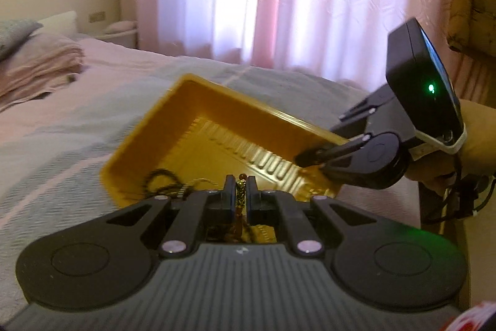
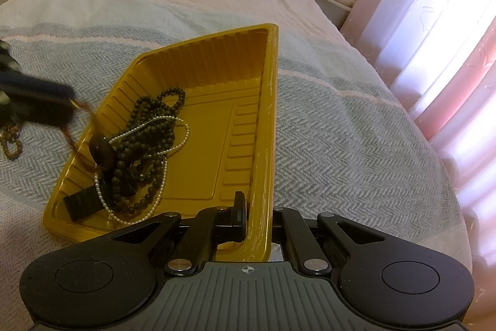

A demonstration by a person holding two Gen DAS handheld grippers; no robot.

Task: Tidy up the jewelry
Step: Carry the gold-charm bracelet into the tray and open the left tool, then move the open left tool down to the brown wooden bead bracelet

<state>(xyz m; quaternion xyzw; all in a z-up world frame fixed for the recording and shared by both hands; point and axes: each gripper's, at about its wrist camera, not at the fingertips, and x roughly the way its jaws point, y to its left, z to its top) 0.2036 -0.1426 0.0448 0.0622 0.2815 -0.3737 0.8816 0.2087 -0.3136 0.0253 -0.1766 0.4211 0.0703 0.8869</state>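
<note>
On the bed [image 2: 341,120] lies the yellow tray [image 2: 210,76], its rim pinched by the closed right tongs [image 2: 257,216]. Dark beads [image 2: 145,145] and pearls [image 2: 161,194] sit inside. Left tongs [image 1: 240,194] are clamped on a gold chain [image 1: 240,191] above the tray.

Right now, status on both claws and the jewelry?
Left claw shut on gold-brown beaded strand, above yellow ribbed plastic tray. Right claw shut on tray's wall. Dark beads and pearl string in tray. Nothing blocking.
</note>
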